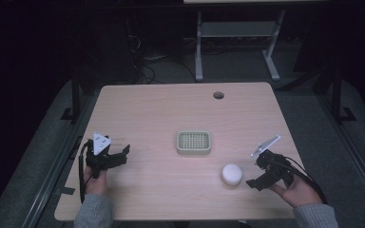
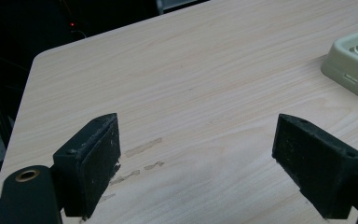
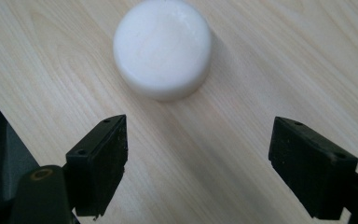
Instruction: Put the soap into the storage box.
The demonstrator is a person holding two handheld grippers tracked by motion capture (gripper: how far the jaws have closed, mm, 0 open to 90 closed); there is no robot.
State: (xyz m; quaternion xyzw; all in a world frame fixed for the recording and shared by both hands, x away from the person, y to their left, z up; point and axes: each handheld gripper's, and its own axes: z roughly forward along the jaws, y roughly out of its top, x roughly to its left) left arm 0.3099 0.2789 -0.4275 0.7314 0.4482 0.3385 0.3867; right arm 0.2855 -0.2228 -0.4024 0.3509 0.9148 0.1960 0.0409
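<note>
A light wooden table [image 1: 161, 109] fills the middle of the frame. A pale green tray [image 1: 193, 142] sits at its centre; a white round block [image 1: 231, 174] lies lower right.

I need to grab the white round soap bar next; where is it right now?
In the high view the white round soap bar lies on the table's near right, just ahead of the open right claw, right of the green tray.

Smooth matt white puck [image 3: 162, 49], pale wood-grain table [image 1: 161, 109], plastic grid tray [image 1: 194, 142]
</note>
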